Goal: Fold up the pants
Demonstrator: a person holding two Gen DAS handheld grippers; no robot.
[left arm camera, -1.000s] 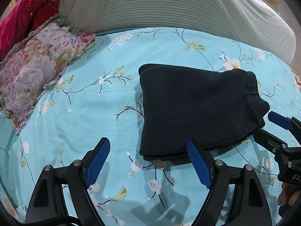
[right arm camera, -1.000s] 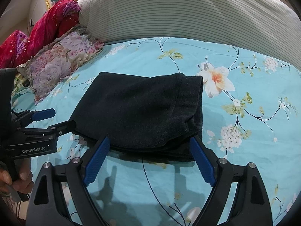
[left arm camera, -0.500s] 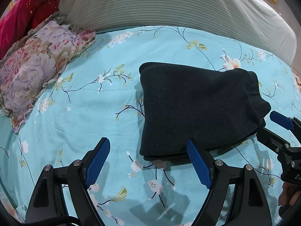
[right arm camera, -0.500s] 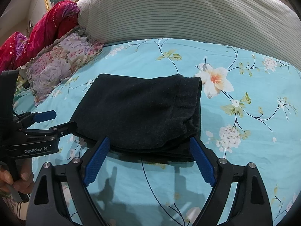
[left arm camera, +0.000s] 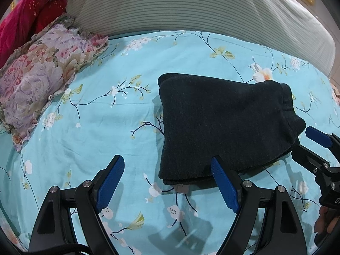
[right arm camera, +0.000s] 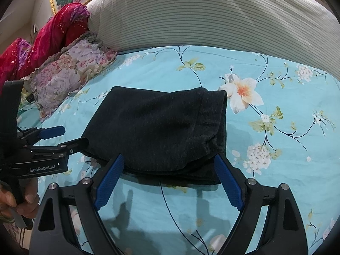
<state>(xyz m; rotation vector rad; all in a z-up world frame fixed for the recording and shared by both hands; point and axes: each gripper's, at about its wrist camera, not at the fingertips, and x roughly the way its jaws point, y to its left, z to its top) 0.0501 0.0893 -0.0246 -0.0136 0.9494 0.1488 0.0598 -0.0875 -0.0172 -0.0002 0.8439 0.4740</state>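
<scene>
Dark knit pants (left arm camera: 223,127) lie folded into a compact, stacked rectangle on the turquoise flowered bedsheet (left arm camera: 106,127), near the middle of the bed, with layered edges showing along the near side. Both tongs stand wide and hold nothing: the left gripper (left arm camera: 167,182) hangs over the bundle's near left corner, the right gripper (right arm camera: 170,180) frames its near edge, neither pad pressing cloth. The folding looks essentially finished to me. If anything remains, I would only square the near edges, nudging the layers flush rather than pinching, since this soft knit would drag and spoil the stack. A floral pillow (left arm camera: 42,80) and a striped bolster (left arm camera: 191,6) sit well beyond, clear of the work.
</scene>
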